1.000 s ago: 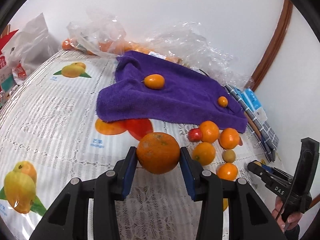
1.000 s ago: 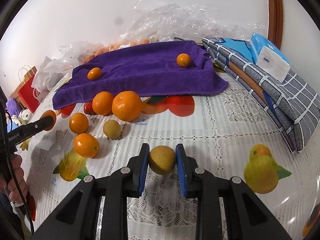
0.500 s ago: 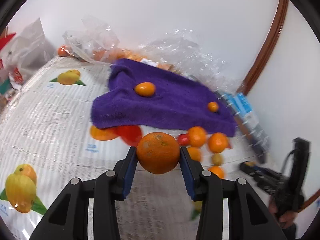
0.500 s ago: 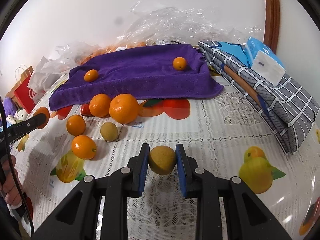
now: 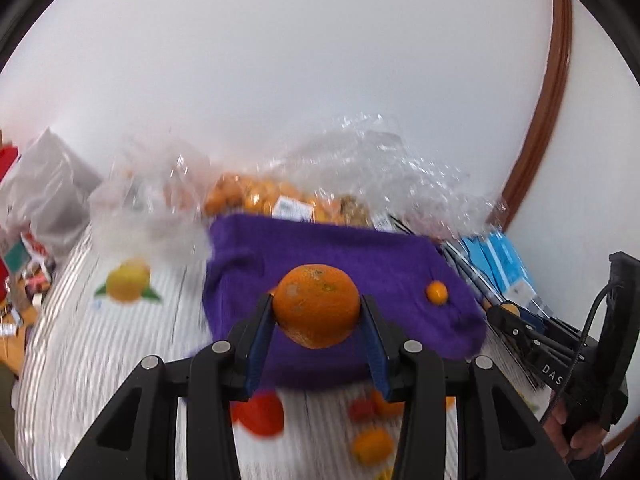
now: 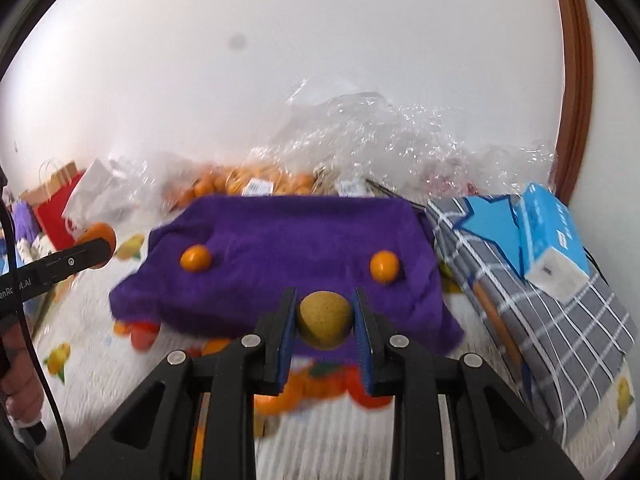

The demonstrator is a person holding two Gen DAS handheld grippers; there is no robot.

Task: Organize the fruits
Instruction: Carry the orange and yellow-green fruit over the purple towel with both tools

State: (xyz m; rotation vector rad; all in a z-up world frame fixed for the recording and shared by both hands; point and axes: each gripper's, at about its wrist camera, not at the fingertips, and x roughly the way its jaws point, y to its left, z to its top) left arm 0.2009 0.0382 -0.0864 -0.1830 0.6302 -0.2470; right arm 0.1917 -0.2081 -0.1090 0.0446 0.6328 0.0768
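Over purple towel [image 5: 320,248] now, both raised: L gripper [image 5: 316,318] clamps orange [image 5: 316,306], R gripper [image 6: 325,320] clamps brownish fruit [image 6: 325,314].

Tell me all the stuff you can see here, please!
big orange: 1, orange, held in the left jaws
small round fruit: 1, yellow-brown, held in the right jaws
purple towel: 1, purple, spread on the table
small oranges on the towel: 2, orange, one left, one right
loose fruit: several, orange and red, blurred, on the tablecloth in front of the towel
clear plastic bags: crumpled, clear, behind the towel, orange fruit inside
checked cloth: 1, grey and white, folded, right of the towel
blue box: 1, blue and white, on the checked cloth
red paper bag: 1, red, far left
tablecloth: 1, white lace with fruit pictures
left gripper: black, blue pads
right gripper: black, blue pads
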